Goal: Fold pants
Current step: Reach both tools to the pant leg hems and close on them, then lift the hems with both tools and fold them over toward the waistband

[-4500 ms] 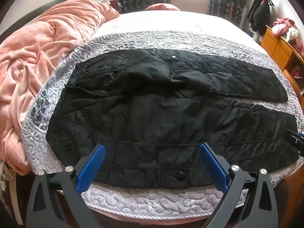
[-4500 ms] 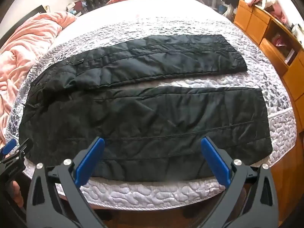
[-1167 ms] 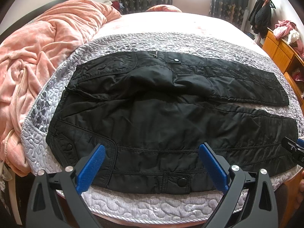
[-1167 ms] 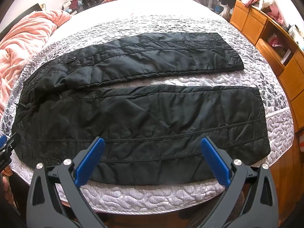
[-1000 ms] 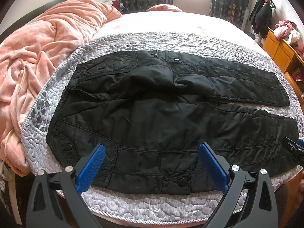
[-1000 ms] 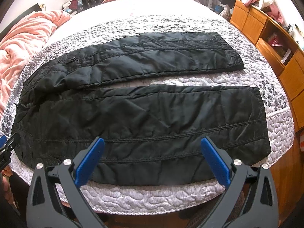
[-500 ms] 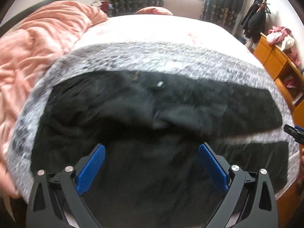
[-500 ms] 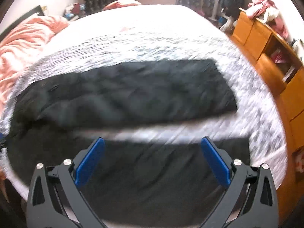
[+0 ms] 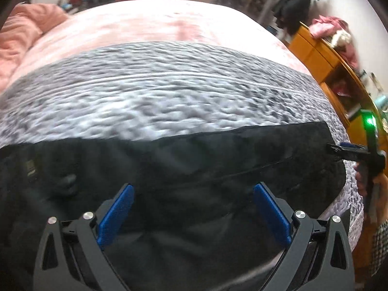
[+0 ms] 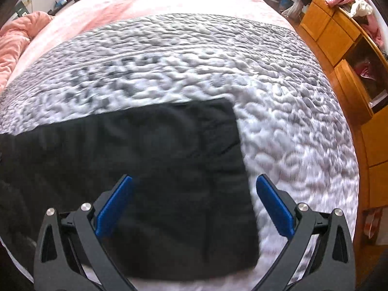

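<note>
**Both grippers low over the black pants, nothing held yet**

The black pants (image 9: 194, 165) lay spread on the grey quilted cover (image 9: 157, 92) at the near edge of the bed, waist toward the left side and leg cuffs toward the right edge, by the wooden cabinets (image 10: 339, 36). The left hand-held gripper (image 9: 192, 211) hung close above the upper part of the garment, its blue pads well apart and empty. The right hand-held gripper (image 10: 194, 206) sat over the cuff end (image 10: 218, 169), jaws likewise wide and gripping nothing; the cuff's straight edge ran between its pads. Both views were smeared by motion.

The pants looked padded and soft, with a slightly slick shell: light, limp, likely to sag and slide when lifted. A sound hold would probably be the stitched waistband on one side and the hemmed cuff on the other, pinching through the full thickness so the layers travel together.
</note>
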The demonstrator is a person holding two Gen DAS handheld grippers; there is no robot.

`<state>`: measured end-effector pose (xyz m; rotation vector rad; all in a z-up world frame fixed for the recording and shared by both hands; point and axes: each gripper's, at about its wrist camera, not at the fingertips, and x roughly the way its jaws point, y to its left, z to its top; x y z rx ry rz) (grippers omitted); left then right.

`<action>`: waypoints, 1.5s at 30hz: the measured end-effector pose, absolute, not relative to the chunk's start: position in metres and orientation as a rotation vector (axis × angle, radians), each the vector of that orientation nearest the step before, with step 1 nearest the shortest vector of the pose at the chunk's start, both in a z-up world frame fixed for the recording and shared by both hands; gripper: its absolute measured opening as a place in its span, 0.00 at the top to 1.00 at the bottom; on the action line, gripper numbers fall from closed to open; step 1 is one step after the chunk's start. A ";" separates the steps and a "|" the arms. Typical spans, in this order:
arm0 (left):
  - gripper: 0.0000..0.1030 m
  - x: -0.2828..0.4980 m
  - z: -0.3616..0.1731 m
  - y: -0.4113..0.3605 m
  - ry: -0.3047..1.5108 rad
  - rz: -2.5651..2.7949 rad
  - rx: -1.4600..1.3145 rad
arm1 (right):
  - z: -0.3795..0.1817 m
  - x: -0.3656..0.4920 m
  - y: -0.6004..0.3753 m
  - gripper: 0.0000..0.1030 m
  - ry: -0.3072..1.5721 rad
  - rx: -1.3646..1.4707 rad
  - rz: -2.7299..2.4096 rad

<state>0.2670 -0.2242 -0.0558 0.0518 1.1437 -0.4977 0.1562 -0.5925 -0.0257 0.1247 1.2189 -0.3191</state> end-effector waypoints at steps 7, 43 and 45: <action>0.03 0.281 -0.064 -0.270 1.142 -0.595 0.081 | -0.055 0.176 -0.615 0.02 1.267 0.226 -0.180; 0.96 0.321 -0.063 -0.330 1.160 -0.987 0.182 | 0.070 0.086 -0.580 0.88 0.857 0.064 0.153; 0.96 0.302 -0.039 -0.322 1.048 -0.943 0.228 | 0.071 0.083 -0.579 0.88 0.848 0.055 0.122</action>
